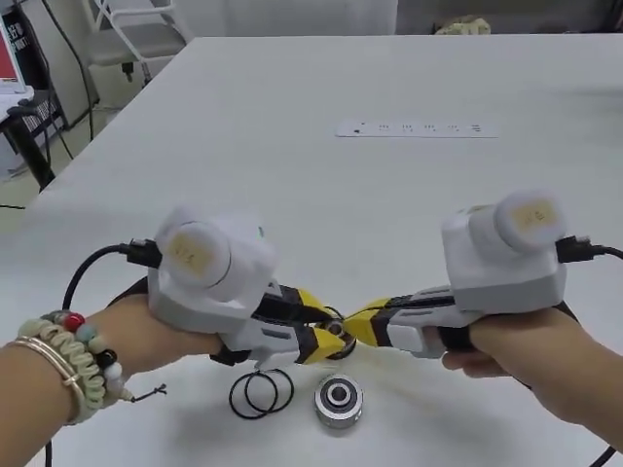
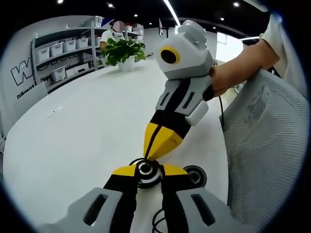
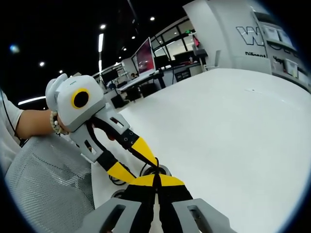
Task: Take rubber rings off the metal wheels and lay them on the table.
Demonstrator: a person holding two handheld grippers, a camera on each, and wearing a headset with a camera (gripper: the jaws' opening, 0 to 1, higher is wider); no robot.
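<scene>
My left gripper (image 1: 329, 338) (image 2: 148, 171) is shut on a small metal wheel (image 1: 338, 332) (image 2: 147, 173), held just above the white table (image 1: 370, 195). My right gripper (image 1: 354, 325) (image 3: 156, 177) comes in from the right with its jaws closed at the wheel's rim, apparently pinching the thin black rubber ring (image 2: 136, 160) on it. In the left gripper view, the right gripper (image 2: 154, 156) touches the wheel's top edge. A second metal wheel (image 1: 339, 401) (image 2: 195, 174) lies flat on the table below. Two loose black rubber rings (image 1: 261, 392) lie overlapping to its left.
A white power strip (image 1: 417, 128) lies farther back on the table. A chair (image 1: 136, 34) stands beyond the far left corner. A grey mesh chair back (image 2: 262, 145) is close on the person's side. A potted plant (image 2: 124, 48) stands at the table's far end.
</scene>
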